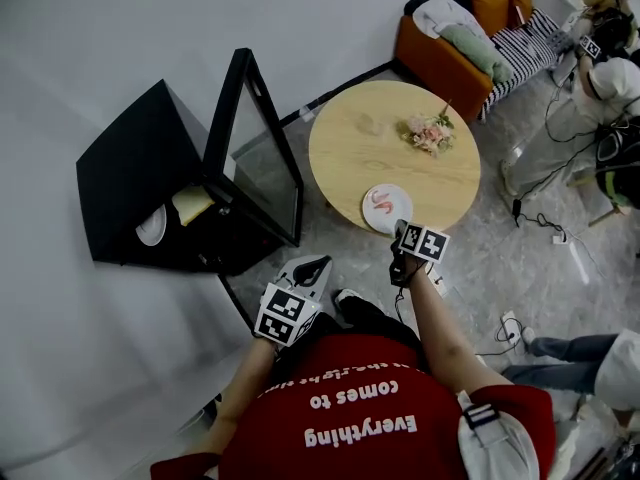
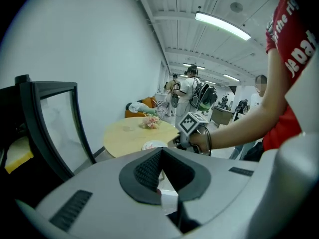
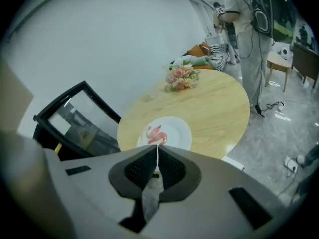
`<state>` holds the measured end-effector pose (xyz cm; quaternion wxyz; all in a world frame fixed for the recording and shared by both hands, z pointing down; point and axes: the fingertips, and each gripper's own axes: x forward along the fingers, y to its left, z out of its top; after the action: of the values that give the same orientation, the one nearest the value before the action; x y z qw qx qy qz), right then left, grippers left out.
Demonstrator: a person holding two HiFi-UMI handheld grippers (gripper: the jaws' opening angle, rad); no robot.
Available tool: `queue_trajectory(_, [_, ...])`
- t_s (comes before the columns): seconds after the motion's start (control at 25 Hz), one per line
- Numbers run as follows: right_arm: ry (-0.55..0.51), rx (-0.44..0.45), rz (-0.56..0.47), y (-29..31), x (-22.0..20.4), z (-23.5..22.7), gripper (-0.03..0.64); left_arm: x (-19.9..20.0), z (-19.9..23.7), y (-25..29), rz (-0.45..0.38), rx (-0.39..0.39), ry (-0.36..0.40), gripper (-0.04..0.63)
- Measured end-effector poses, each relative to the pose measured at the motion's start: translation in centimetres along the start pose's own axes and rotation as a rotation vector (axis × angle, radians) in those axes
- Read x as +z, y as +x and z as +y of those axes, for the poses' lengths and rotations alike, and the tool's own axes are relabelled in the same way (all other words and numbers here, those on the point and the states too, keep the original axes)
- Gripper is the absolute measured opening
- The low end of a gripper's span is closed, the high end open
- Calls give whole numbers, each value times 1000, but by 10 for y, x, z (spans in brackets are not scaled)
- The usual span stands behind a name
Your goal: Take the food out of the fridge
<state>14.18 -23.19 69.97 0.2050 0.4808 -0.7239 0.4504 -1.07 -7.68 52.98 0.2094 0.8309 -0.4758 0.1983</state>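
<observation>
The fridge (image 1: 140, 168) stands open, and a yellow block of food (image 1: 192, 204) and a white dish (image 1: 151, 226) are inside it. Both lie to the left of the left tool (image 1: 312, 268), past the door (image 1: 255, 148), so that hand looks the nearer. Its jaws are together with nothing between them. The right tool (image 1: 403, 233) is also closed and empty. It hangs just over the shrimp plate (image 1: 386, 208) on the bench (image 1: 430, 168), well apart from the fridge.

An office-like lab hall: strip lights (image 2: 223, 25), trailing floor cables (image 1: 545, 223), a sofa (image 1: 440, 63).
</observation>
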Motion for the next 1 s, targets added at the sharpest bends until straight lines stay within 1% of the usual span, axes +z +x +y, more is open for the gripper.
queue_trajectory(0.16, [-73, 35, 67, -1, -43, 12, 17, 6, 7, -1, -39, 20, -25, 6])
queue_trajectory(0.24, [-137, 67, 126, 0, -67, 24, 17, 6, 9, -2, -45, 28, -32, 6])
queue_trajectory(0.36, [-271, 168, 233, 1, -100, 54, 17, 5, 14, -5, -56, 53, -47, 6])
queue_trajectory(0.48, [-376, 260, 307, 4, -121, 85, 17, 3, 18, -11, -69, 75, -70, 6])
queue_trajectory(0.6, [-438, 336, 371, 4, -138, 113, 17, -3, 23, -22, -77, 102, -87, 6])
queue_trajectory(0.72, [-471, 427, 404, 6, -148, 141, 17, -13, 33, -37, -88, 152, -116, 6])
queue_trajectory(1.0, [-568, 543, 533, 13, -186, 196, 17, -45, 66, -92, -113, 322, -232, 6])
